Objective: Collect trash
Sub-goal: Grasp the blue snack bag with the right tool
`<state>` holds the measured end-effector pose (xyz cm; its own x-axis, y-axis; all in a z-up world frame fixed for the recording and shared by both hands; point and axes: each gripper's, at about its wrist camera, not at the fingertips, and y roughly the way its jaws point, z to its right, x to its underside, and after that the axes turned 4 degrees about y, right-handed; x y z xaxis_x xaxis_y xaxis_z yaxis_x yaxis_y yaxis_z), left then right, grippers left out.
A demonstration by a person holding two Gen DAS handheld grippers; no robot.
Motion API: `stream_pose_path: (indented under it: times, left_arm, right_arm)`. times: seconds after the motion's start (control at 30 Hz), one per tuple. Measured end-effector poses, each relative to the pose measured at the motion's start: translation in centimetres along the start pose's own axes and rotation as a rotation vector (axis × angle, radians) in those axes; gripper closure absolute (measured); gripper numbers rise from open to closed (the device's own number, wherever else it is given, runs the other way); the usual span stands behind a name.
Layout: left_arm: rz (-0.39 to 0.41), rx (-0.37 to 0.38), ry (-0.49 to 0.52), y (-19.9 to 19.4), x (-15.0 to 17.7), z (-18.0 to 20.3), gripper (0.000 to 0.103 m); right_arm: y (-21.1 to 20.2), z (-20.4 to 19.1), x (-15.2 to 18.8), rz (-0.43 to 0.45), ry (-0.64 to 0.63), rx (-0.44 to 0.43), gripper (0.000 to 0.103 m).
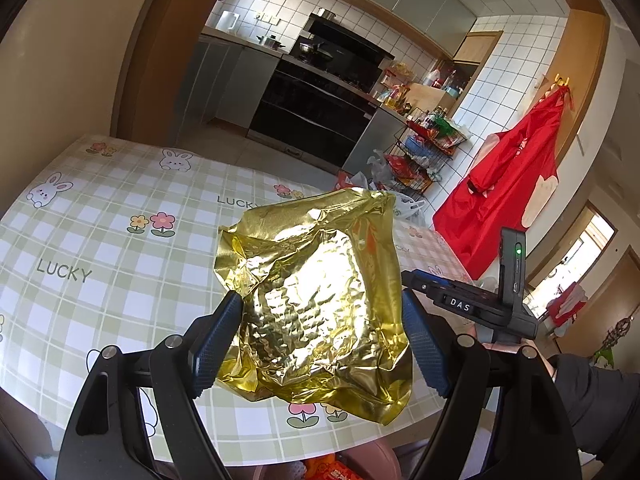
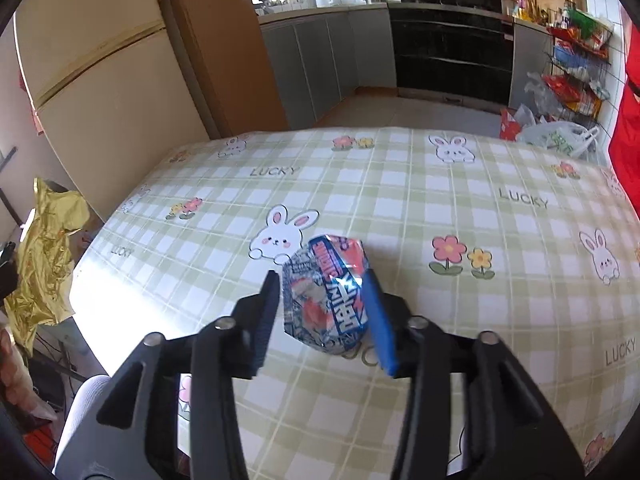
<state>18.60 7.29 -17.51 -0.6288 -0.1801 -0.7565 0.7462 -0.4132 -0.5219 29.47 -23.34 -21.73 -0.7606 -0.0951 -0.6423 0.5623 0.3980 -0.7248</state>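
The table fills most of both views; it wears a green checked cloth with rabbits, flowers and the word LUCKY. Behind it, at 12 o'clock in the right wrist view, stands the kitchen with a dark oven, and at 10 o'clock a cream fridge. A red garment hangs on the wall at 3 o'clock in the left wrist view, and a wire rack full of packets stands at 1 o'clock.

The gold foil wrapper is the largest piece of trash. It is crumpled, lifted above the table, and sits in the middle of the left wrist view between the two blue pads of the left gripper. The fingers are set wide and the pads touch its two sides, so they hold it. The same wrapper shows at 9 o'clock in the right wrist view, beside the table edge.

The blue snack packet is smaller, printed in red and white. It lies just below the centre of the right wrist view, in front of a rabbit picture. The right gripper has its fingers around it at medium width. The right pad touches the packet; the left pad is just beside it, and I cannot tell if it presses.
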Motion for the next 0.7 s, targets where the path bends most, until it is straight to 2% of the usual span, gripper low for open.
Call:
stream_pose_path:
  times: [0.03,0.07,0.1,0.17,0.27,0.43,0.5,0.53,0.6,0.7]
  left_arm:
    - [-0.001,0.000,-0.005,0.0,0.1,-0.2,0.026]
    - [-0.003,0.000,-0.010,0.0,0.3,-0.2,0.026]
    - [-0.006,0.001,-0.016,0.0,0.5,-0.3,0.026]
    - [-0.010,0.004,-0.021,0.1,0.8,-0.4,0.026]
    - [-0.018,0.003,-0.030,0.2,0.9,-0.8,0.026]
    - [-0.019,-0.006,-0.052,0.2,1.1,-1.8,0.026]
    - [-0.020,-0.011,-0.061,0.2,1.1,-2.3,0.026]
    - [-0.020,-0.015,-0.065,0.1,1.1,-2.5,0.026]
    - [-0.021,-0.023,-0.075,0.1,1.1,-2.9,0.026]
    - [-0.014,-0.033,-0.087,-0.1,0.9,-3.4,0.026]
  right_arm:
    - [0.6,0.2,0.1,-0.022,0.007,-0.007,0.044]
    - [1.4,0.4,0.3,-0.043,0.016,-0.004,0.036]
    - [2.2,0.4,0.5,-0.063,0.016,0.004,0.022]
    - [4.1,-0.2,0.7,-0.105,-0.025,0.028,0.008]
    - [7.0,-1.6,0.5,-0.157,-0.121,0.078,0.006]
    - [11.8,-2.3,-0.2,-0.260,-0.190,0.165,0.006]
    - [13.1,-2.4,-0.3,-0.298,-0.211,0.173,0.008]
    - [13.5,-2.4,-0.3,-0.314,-0.212,0.181,0.015]
    - [13.4,-2.4,-0.5,-0.321,-0.201,0.157,0.016]
    - [12.2,-2.6,-0.7,-0.285,-0.204,0.138,0.016]
